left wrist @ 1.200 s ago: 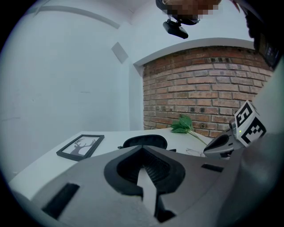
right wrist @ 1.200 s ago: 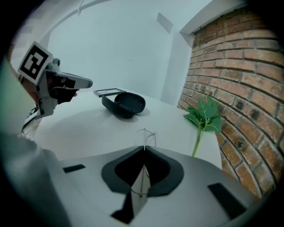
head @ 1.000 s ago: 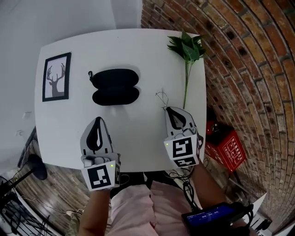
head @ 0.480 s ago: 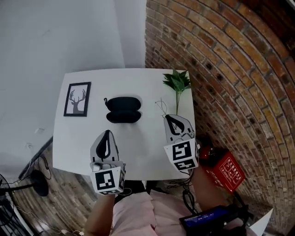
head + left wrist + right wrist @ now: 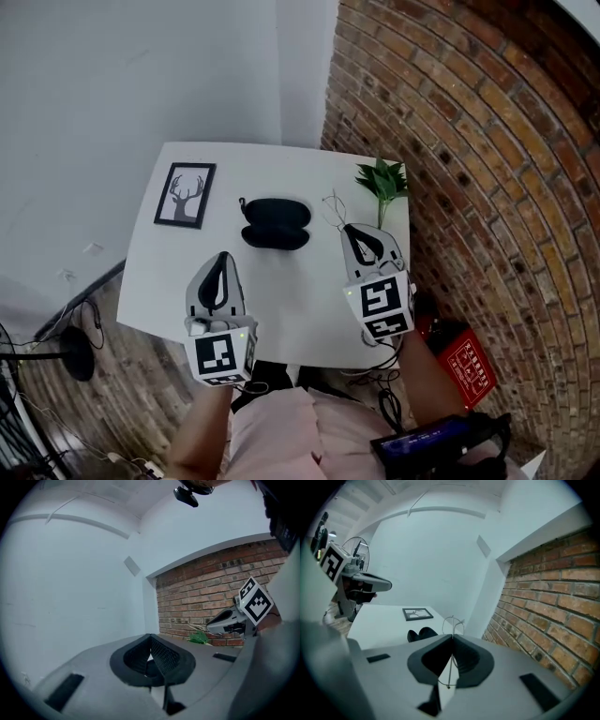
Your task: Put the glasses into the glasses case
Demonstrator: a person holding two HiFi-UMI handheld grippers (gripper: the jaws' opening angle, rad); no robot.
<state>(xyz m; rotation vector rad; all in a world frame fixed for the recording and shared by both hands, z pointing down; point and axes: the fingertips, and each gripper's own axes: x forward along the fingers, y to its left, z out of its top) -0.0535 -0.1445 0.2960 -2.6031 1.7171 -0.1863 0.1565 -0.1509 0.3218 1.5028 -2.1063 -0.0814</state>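
Note:
The black glasses case [image 5: 275, 223] lies open on the white table [image 5: 159, 281], also seen small and far below in the right gripper view [image 5: 421, 633]. My right gripper [image 5: 352, 229] hangs above the table's right side, shut on the thin wire-framed glasses [image 5: 333, 206]; one wire runs between its pads and the frame sticks out past the tips [image 5: 452, 621]. My left gripper [image 5: 223, 256] hovers above the near left part of the table, jaws shut with nothing in them [image 5: 150, 638]. Both grippers are well clear of the case.
A framed deer picture [image 5: 186, 195] lies at the table's far left and a green plant sprig [image 5: 384, 180] at its far right. A brick wall [image 5: 469, 141] rises on the right. A red box [image 5: 466, 361] and a fan stand [image 5: 75, 361] sit on the floor.
Both grippers have risen from the table, the right one still carrying the glasses. The table and case now look smaller and farther away in the head view.

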